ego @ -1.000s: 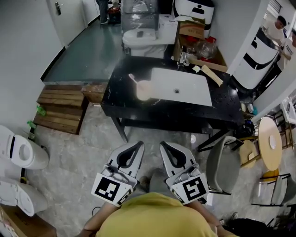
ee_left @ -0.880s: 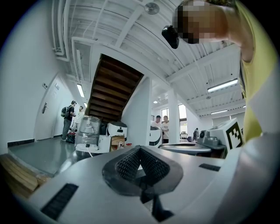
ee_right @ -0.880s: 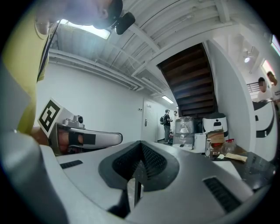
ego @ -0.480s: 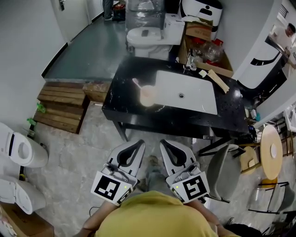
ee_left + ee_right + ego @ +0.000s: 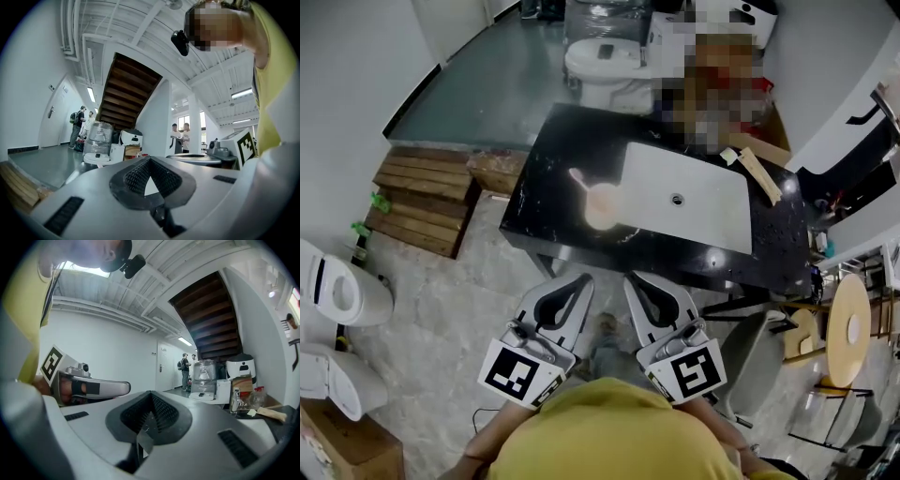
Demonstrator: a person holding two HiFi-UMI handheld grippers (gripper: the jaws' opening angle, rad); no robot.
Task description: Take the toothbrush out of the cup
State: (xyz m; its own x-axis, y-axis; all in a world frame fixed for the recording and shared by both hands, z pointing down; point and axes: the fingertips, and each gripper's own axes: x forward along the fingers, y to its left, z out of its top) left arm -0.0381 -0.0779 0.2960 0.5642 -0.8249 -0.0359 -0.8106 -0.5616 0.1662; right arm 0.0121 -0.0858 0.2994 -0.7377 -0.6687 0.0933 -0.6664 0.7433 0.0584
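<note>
My left gripper [image 5: 583,279] and right gripper [image 5: 632,279] hang side by side over the floor, near the front edge of the black desk [image 5: 542,192]. Both have their jaws closed on nothing. The pale pink toothbrush [image 5: 579,178] leans in the pale round cup [image 5: 602,207] on the desk, just left of the white rectangular sink [image 5: 712,214].

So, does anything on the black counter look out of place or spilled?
Nothing spilled. Only the pale wooden strip lies diagonally beside the white sink; the beige cup stands upright, pale toothbrush inside.
</note>
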